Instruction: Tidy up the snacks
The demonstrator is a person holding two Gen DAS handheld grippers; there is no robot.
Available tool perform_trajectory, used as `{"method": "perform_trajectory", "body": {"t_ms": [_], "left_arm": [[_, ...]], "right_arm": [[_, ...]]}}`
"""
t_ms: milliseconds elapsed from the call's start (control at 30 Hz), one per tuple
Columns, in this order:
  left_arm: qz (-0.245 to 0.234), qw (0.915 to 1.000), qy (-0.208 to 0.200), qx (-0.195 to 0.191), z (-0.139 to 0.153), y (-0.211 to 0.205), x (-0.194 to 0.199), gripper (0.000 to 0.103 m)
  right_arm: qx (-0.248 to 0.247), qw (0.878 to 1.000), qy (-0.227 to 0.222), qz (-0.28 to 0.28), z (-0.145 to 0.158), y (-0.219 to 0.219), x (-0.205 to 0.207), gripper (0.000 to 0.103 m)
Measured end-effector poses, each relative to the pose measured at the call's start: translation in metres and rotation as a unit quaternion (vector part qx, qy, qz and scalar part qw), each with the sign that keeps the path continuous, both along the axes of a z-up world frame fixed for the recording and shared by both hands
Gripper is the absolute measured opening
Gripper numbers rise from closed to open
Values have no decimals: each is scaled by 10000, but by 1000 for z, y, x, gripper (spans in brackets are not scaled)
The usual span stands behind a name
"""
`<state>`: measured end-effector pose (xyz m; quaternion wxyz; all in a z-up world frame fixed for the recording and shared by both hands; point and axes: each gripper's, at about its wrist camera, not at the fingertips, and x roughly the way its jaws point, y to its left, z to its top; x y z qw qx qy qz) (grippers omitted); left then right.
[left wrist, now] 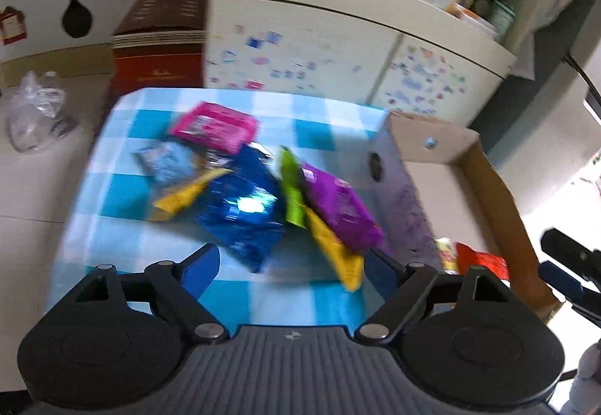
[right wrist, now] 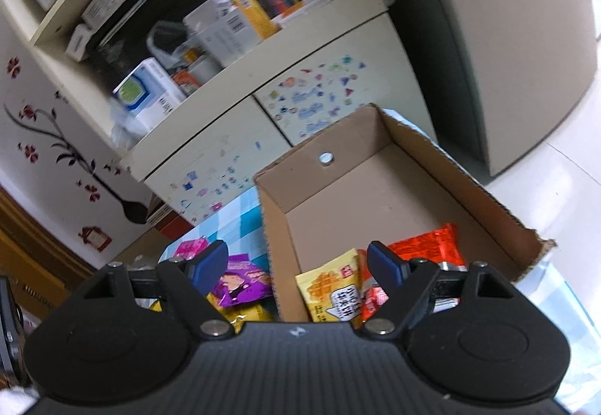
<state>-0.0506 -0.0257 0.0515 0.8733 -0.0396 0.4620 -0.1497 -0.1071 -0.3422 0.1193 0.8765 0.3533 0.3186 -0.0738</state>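
Several snack packets lie piled on the blue-checked table (left wrist: 112,219): a pink one (left wrist: 216,127), a shiny blue one (left wrist: 244,212), a purple one (left wrist: 340,208), a green one (left wrist: 291,186), yellow ones (left wrist: 334,249) and a pale blue one (left wrist: 167,163). My left gripper (left wrist: 291,263) is open and empty just above the near end of the pile. A cardboard box (right wrist: 413,189) stands at the table's right and holds a yellow packet (right wrist: 332,287) and a red packet (right wrist: 424,249). My right gripper (right wrist: 296,264) is open and empty over the box's near left wall.
A cream cupboard (left wrist: 300,50) with stickers and packed shelves stands behind the table. A dark red carton (left wrist: 157,50) and a clear plastic bag (left wrist: 33,110) sit at the left. The right gripper shows at the left wrist view's right edge (left wrist: 571,264).
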Motion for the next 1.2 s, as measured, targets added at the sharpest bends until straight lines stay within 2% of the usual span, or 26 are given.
{"method": "perform_trajectory", "body": {"t_ms": [500, 633, 767, 933, 1067, 1200], "left_arm": [[933, 9954, 208, -50, -10, 87, 43, 94], [1048, 9941, 260, -123, -14, 95, 57, 95], [1149, 9928, 305, -146, -20, 96, 70, 95], [1314, 9889, 542, -436, -29, 98, 89, 96], [1346, 9863, 793, -537, -38, 93, 98, 96], [1490, 9800, 1089, -739, -48, 91, 106, 96]], "right_arm": [[-431, 9936, -141, 1038, 0, 51, 19, 82], [-438, 9894, -162, 1376, 0, 66, 31, 81], [-687, 9835, -90, 1671, -3, 85, 52, 81], [-1025, 9763, 77, 1906, -10, 105, 85, 79], [-1100, 9741, 195, 1964, -20, 111, 106, 76], [-1126, 9732, 326, 1978, -33, 115, 122, 75]]}}
